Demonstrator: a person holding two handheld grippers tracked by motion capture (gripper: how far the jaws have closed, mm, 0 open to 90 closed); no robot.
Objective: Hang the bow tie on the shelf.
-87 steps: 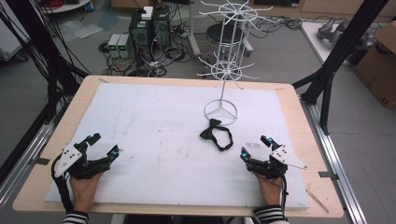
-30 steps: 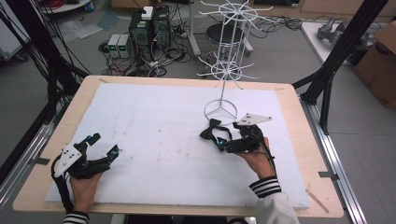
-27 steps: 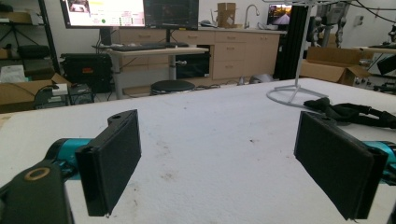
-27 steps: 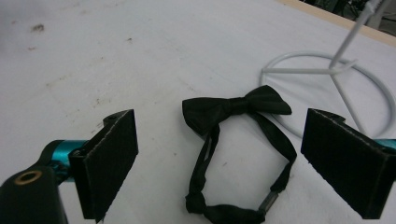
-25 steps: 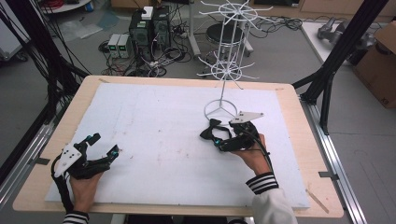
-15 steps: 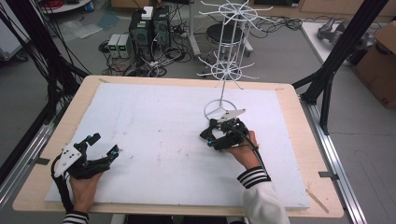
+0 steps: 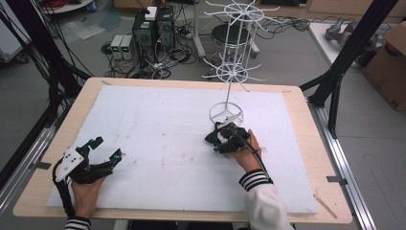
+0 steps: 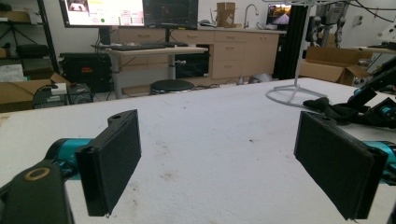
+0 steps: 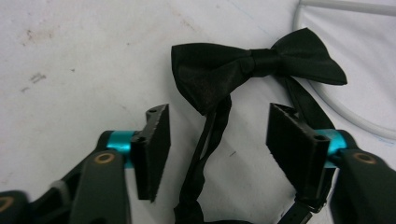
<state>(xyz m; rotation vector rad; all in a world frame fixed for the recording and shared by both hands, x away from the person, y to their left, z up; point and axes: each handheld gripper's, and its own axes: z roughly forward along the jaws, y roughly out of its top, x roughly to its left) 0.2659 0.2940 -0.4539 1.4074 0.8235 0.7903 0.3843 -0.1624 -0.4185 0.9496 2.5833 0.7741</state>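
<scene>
The right tongs (image 9: 217,140) stand half open, their jaws having just been closing, and straddle the strap of the black bow tie (image 9: 254,65) without pressing on it. The strap's lower end runs out of the right gripper view, and in the high view the right tongs (image 7: 221,143) and hand cover most of the bow tie. It lies on the white tabletop (image 7: 158,124), just beside the ring base of the wire rack (image 7: 226,114). The left tongs (image 8: 217,161) gape wide and empty, well apart from it.
</scene>
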